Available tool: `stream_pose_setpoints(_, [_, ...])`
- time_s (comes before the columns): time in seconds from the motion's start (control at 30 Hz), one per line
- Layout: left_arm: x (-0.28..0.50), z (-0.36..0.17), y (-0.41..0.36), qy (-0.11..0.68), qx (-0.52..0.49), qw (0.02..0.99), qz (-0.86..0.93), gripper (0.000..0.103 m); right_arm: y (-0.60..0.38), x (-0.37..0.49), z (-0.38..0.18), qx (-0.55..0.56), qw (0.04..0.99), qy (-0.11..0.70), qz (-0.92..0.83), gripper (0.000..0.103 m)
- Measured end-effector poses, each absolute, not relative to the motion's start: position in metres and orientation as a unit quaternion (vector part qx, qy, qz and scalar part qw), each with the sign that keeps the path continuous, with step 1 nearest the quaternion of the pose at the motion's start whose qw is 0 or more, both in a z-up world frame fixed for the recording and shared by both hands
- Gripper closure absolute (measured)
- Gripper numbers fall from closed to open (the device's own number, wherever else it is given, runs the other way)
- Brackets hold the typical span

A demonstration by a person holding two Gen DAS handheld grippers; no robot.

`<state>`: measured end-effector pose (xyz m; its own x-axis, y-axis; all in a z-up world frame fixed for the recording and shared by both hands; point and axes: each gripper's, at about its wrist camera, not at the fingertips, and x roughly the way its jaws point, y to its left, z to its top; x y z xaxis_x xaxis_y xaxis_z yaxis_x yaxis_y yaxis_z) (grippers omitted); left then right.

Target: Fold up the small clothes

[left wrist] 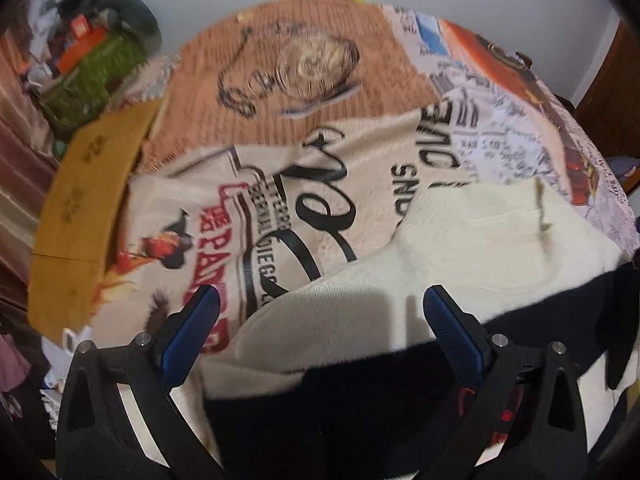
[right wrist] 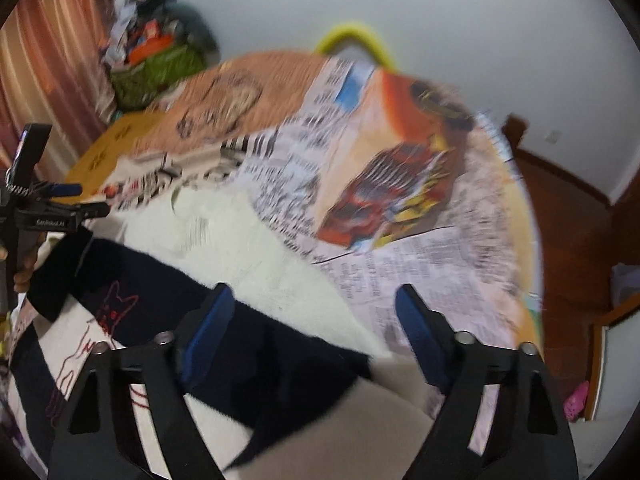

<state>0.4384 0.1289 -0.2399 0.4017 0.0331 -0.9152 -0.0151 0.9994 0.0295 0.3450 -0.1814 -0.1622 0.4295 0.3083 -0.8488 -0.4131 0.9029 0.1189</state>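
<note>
Lying below both spread jaws, cream-and-black garment [left wrist: 460, 236]

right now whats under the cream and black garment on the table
The cream and black garment lies on a printed tablecloth with lettering and pictures, visible all around it. Whatever sits directly beneath the garment is covered. Both grippers, left and right, hover open above it.

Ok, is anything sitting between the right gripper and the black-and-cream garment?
Nothing visible. The right gripper is open, with the garment directly under and ahead of it. Only its own cream and black fabric and the printed table cover lie there.
</note>
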Motion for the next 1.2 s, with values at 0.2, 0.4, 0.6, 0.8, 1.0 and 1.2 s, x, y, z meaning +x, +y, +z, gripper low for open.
stream_pose_setpoints(0.2, [0.451, -0.280, 0.135, 0.596, -0.050, 0.801, -0.019, 0.010, -0.160, 0.377, -0.198, -0.064, 0.803, 0.543, 0.236, 0.046])
stream_pose_setpoints(0.4, [0.447, -0.274, 0.135, 0.583, -0.074, 0.808, -0.047, 0.064, -0.157, 0.377, -0.206, -0.036, 0.798, 0.541, 0.263, 0.068])
stream_pose_setpoints(0.6, [0.446, -0.262, 0.126, 0.573, -0.033, 0.819, -0.034, 0.091, -0.148, 0.365, -0.198, -0.060, 0.803, 0.531, 0.263, 0.091])
stream_pose_setpoints(0.8, [0.455, -0.238, 0.126, 0.538, -0.010, 0.843, -0.027, 0.092, -0.143, 0.378, -0.184, -0.095, 0.827, 0.497, 0.244, 0.092])
stream_pose_setpoints(1.0, [0.485, -0.213, 0.121, 0.508, -0.009, 0.861, -0.024, 0.092, -0.148, 0.412, -0.169, -0.088, 0.851, 0.469, 0.220, 0.092])
stream_pose_setpoints(1.2, [0.510, -0.229, 0.110, 0.517, 0.002, 0.856, 0.000, 0.086, -0.149, 0.438, -0.176, -0.075, 0.861, 0.469, 0.178, 0.089])
